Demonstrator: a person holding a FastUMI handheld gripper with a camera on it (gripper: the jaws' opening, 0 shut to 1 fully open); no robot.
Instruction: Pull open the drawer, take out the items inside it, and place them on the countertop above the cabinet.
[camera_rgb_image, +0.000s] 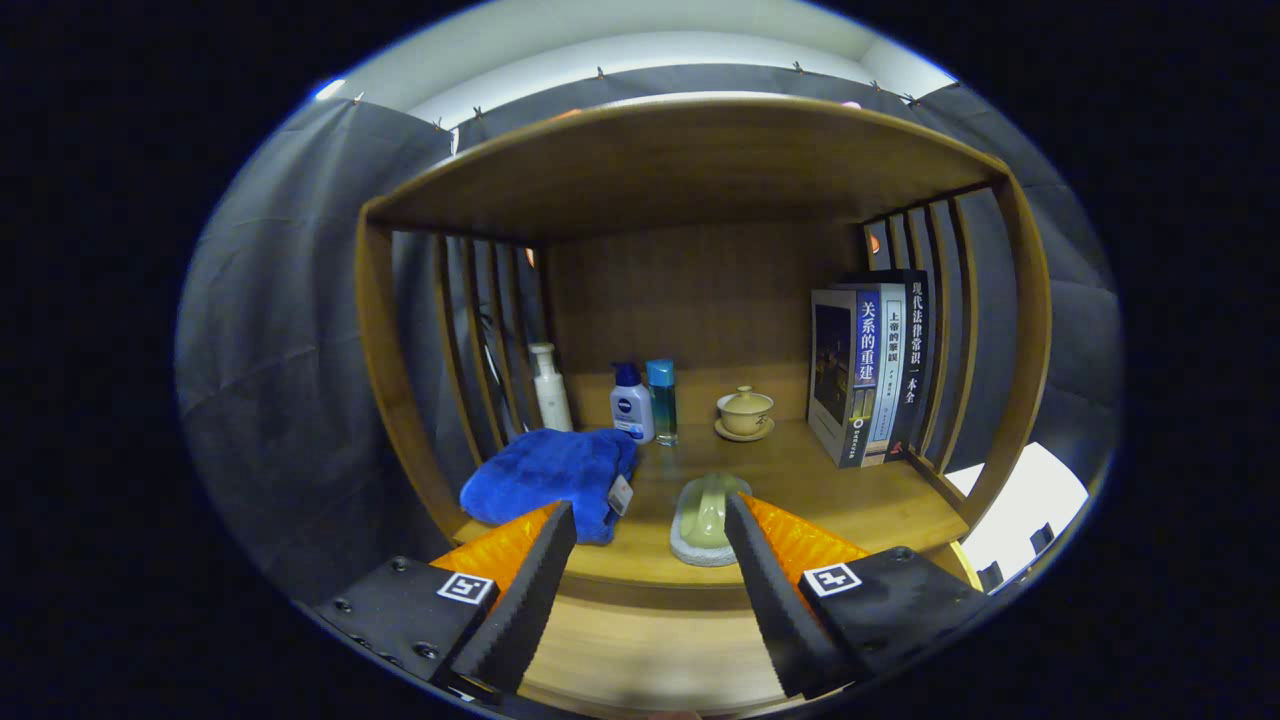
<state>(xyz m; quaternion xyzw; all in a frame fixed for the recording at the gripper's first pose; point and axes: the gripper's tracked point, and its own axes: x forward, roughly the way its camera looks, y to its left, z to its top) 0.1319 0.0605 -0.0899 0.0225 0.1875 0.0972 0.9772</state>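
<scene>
The tool (650, 560) is wide open, holding nothing; the green scrub brush (708, 515) and blue towel (548, 480) lie on the wooden tabletop (860, 500) just ahead, seemingly set down there.

Towel (548, 482) left of brush (708, 518); bottles (632, 403), perhaps teacup (745, 410), behind; books (868, 372) right.

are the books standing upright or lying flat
Upright: the books stand on end, spines facing out, on the shelf beyond the open tongs.

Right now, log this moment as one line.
tool: open, empty | brush: on countertop, beside right finger | blue towel: ahead of left finger
</scene>
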